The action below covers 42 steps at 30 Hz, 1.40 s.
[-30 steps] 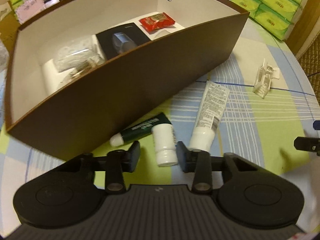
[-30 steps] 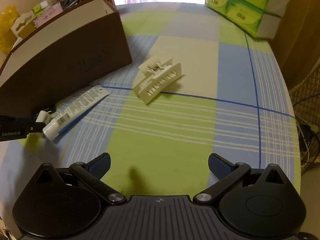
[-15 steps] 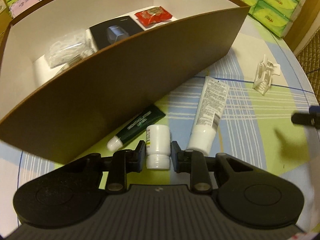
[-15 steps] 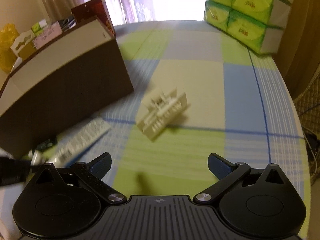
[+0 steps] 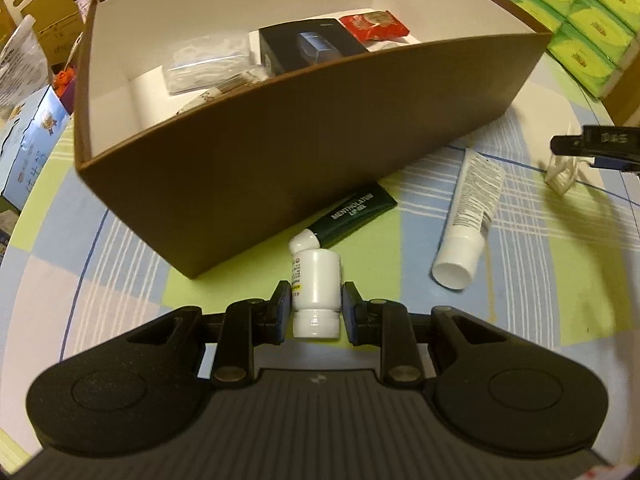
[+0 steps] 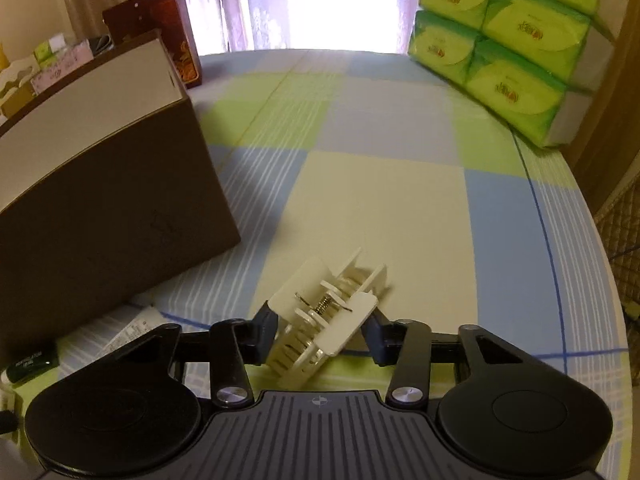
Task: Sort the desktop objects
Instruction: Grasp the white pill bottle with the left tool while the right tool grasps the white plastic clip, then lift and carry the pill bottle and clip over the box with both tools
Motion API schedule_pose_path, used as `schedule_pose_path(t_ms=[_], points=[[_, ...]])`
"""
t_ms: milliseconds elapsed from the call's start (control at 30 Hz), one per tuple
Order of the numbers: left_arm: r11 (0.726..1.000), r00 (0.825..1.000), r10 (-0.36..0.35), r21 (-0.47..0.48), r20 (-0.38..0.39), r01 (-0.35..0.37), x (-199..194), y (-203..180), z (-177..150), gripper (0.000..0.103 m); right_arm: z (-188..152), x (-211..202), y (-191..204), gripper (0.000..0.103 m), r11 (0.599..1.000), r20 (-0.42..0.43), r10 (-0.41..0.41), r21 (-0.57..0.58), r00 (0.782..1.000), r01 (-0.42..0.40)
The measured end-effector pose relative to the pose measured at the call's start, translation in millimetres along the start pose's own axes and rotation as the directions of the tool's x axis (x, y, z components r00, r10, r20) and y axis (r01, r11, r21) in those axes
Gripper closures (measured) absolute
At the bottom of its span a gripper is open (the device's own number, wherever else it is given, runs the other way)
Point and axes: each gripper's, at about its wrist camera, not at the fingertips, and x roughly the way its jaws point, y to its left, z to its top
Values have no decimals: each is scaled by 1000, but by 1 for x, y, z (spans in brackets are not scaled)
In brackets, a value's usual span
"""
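My left gripper (image 5: 315, 306) is shut on a small white bottle (image 5: 316, 288), held just in front of the brown box (image 5: 304, 136). A dark green lip-gel tube (image 5: 352, 214) and a white tube (image 5: 470, 216) lie on the checked cloth beside the box. My right gripper (image 6: 320, 336) is closed around a white hair claw clip (image 6: 324, 316); its fingers touch the clip's sides. The clip rests on the cloth. The right gripper also shows in the left wrist view (image 5: 596, 146).
The box holds a black carton (image 5: 308, 46), a red packet (image 5: 374, 26) and clear bags (image 5: 208, 64). Stacked green tissue packs (image 6: 508, 36) stand at the back right. A red-brown box (image 6: 160, 28) stands behind the brown box. The table edge curves at the right.
My left gripper closed on the white bottle and lifted it slightly. My right gripper moved forward to the claw clip and closed around it.
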Motion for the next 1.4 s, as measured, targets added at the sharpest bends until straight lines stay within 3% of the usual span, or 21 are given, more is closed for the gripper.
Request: schedule_pose_path(t_ms=[200,500,733,900,1200,1400], points=[[1000,1000,2,3,-1,-2,-3,2,-8,81,-23,-18,-4,70,988,-38,110,-108,993,-113],[999,998,-46,22,-49,47,-13,-5,-22,81,-89,-64,8,72,933,-136,239,-244,962,-266],[998,996,-66,14,-58,66,-17,-10,-28,80,-106,-70,20,71,933,-138,227,-252,964,-256],[998,997,-67,19,-44,68,-13,-12,-21,77,-104,-75,26,62,936,-106,219,-258,970,-240],[998,998,-50,36,-36,51,-17,-13,-26,81,-104,-71,31,63,946,-79,171,-266,982,-186],[999,998,-48,19,-38,49,-22,-10,-31,81,-103,-82,36,65,937,-65,191,-284,979,-201]])
